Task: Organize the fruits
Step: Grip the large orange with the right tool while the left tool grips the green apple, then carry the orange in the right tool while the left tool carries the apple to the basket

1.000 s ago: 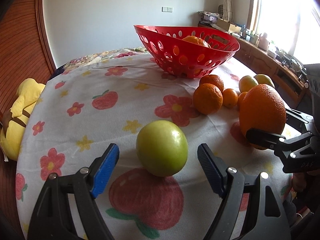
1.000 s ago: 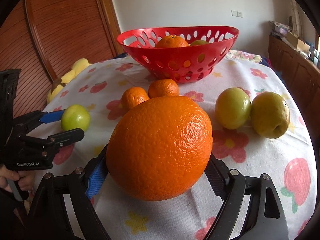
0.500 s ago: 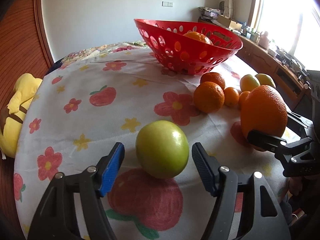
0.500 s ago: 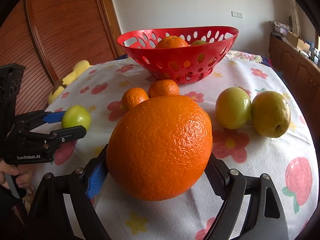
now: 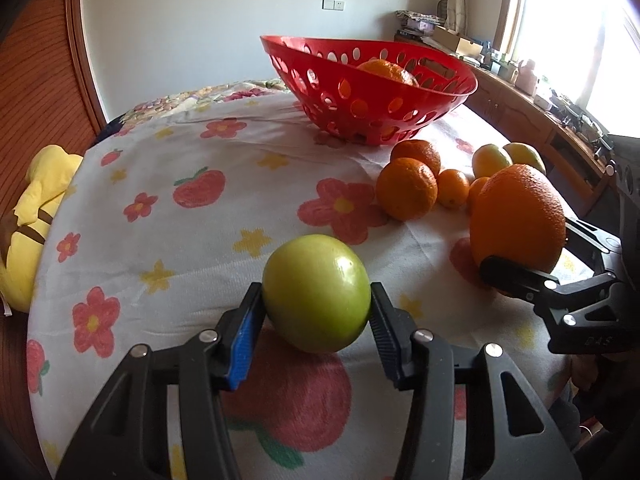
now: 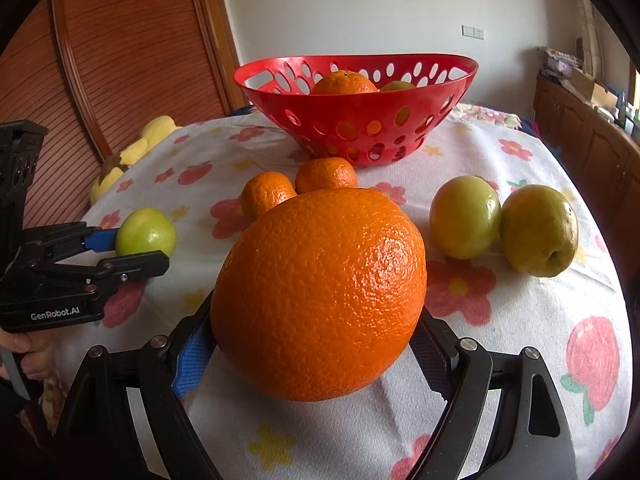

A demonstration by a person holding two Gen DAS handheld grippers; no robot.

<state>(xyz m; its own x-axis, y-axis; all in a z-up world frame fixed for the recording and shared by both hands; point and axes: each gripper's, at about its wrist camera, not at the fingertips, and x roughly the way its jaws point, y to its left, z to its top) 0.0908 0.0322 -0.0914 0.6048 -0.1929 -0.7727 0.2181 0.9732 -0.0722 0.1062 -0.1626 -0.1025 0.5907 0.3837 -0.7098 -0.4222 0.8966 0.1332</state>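
Left gripper (image 5: pixel 316 312) just closing, pads now against round green apple (image 5: pixel 316 294) on flowered tablecloth (image 5: pixel 224 208). Right gripper (image 6: pixel 312 344) clamped on large orange (image 6: pixel 320 292) (red perforated plastic basket (image 6: pixel 356 120) behind, well apart).

Small oranges (image 6: pixel 268 196) half hidden behind large orange (image 6: pixel 320 292).
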